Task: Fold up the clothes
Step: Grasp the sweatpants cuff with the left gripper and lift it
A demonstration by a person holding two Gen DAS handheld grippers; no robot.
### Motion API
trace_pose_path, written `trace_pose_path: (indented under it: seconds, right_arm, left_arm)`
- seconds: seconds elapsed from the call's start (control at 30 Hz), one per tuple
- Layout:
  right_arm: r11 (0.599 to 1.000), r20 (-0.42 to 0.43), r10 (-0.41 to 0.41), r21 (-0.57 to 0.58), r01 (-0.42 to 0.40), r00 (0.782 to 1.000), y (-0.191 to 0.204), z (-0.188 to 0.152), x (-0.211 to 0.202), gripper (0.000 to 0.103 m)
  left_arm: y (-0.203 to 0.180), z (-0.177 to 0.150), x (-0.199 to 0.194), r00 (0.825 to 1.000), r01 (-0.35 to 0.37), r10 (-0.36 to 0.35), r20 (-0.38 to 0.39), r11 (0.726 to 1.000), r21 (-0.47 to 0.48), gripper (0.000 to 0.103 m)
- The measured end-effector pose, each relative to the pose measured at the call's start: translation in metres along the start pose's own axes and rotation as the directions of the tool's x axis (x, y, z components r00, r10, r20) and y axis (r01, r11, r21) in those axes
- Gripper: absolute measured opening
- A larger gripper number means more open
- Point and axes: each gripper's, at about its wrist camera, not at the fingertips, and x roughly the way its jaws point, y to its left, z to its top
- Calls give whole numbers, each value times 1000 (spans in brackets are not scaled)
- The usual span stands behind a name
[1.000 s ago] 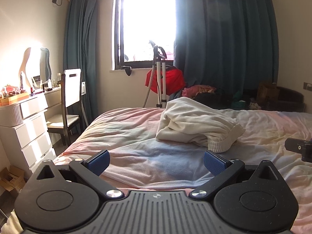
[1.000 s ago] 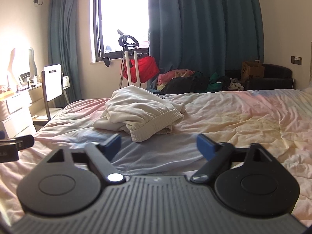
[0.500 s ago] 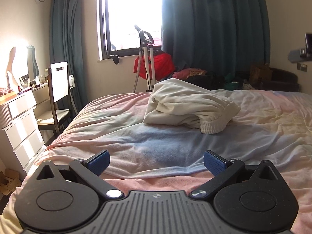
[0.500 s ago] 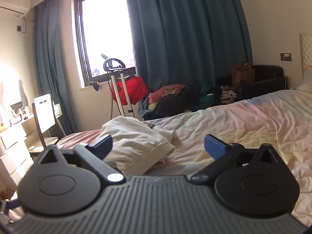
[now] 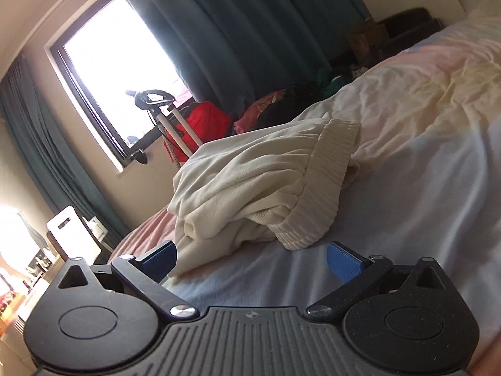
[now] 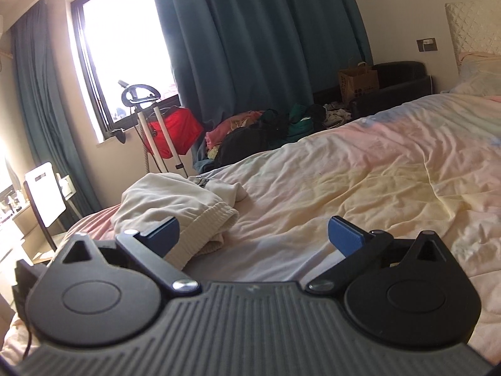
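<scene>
A crumpled cream garment [image 5: 260,181] with a ribbed elastic hem lies bunched on the bed. In the left wrist view it fills the middle, just ahead of my left gripper [image 5: 250,260], which is open with nothing between its blue pads; the left pad sits close to the cloth's near edge. In the right wrist view the same garment [image 6: 178,203] lies ahead to the left, partly behind the left finger [image 6: 162,235]. My right gripper [image 6: 253,235] is open and holds nothing, low over the bedcover.
The bed [image 6: 360,181] has a wrinkled pink, yellow and blue cover. Beyond its far edge are a clothes pile [image 6: 250,128], a red bag [image 6: 175,131] on a stand, dark curtains and a window. A white chair [image 6: 43,194] and dresser stand left. A headboard [image 6: 472,25] is right.
Both grippers have moved closer to the garment and tilted, so the room now leans in the left view. The garment fills more of the left view. Both stay open.
</scene>
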Motion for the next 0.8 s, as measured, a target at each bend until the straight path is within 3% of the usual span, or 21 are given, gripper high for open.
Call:
trace_pose_path:
  seconds: [0.13,0.23,0.3,0.43,0.5,0.53,0.57,0.6,0.67,0.8]
  right_arm:
    - [997,-51,-19,71,23,999,-16,-7,31,103]
    - [991,-96,-45,119,56,994,-25,-12,51,103]
    - [987,-111,-39,153,56,993,-30,-16,57,103]
    - [982,-125,-59,170,80,990,-34,-22,65,103]
    - [983,-133,-44,171,66,990,-35,-25,66,103]
    - [983,-131,-41,173,64,990,-35,-26,66,103]
    - [982,-127,-47,174,69,991,-35,-27,65,103]
    - [982,-124,-53,174,75,991,-34,-28,64,103]
    - [985,-124,-56,157,75,991,-31,-30,64,103]
    - [991,-104,-37,120,50,994,-24,-36,60,103]
  left_arm:
    - [-26,7,43,999,-30,31,-23,998,56,100]
    - [-36,13,52,995,-95,92,50,992,79,98]
    - [-35,21,54,982,-166,161,101,985,46,98]
    - [-2,44,51,964,-181,210,163,968,-174,94]
    - [21,57,44,952,-188,250,179,934,-304,61]
    - [34,66,42,950,-190,264,168,914,-358,58]
    - [48,73,43,958,-173,249,143,899,-402,51]
    - [61,80,46,969,-148,218,113,886,-440,33]
    - [84,78,34,975,-127,198,100,868,-480,13]
    - [130,70,2,981,-96,173,92,834,-543,11]
